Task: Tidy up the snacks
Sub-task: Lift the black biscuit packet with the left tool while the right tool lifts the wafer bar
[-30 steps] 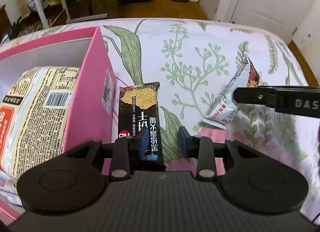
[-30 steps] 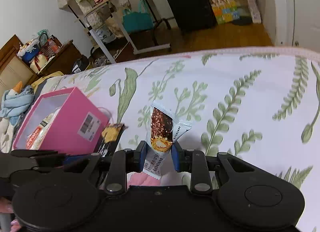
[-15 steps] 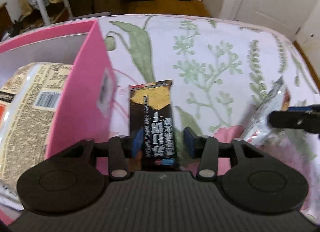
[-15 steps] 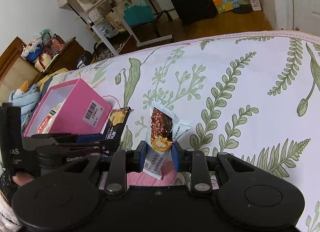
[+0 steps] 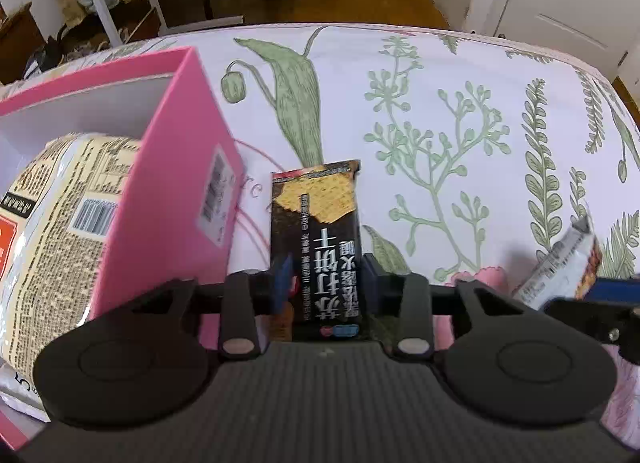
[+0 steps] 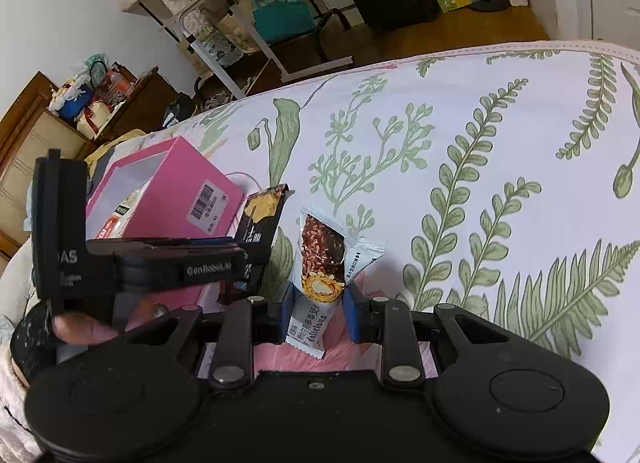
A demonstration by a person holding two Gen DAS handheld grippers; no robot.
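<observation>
One large noodle packet lies in the open pink cardboard box; left tongs grip a black cracker packet, right tongs a white chocolate-bar wrapper, both unboxed.

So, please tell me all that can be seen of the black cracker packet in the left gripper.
The black glossy cracker packet is a flat, oblong sealed wrapper showing golden crackers and white Chinese characters, with crimped ends. The left gripper is shut on its near end, so it points forward over the floral bedsheet, just right of the open pink cardboard box. Whether it touches the box is unclear.
</observation>
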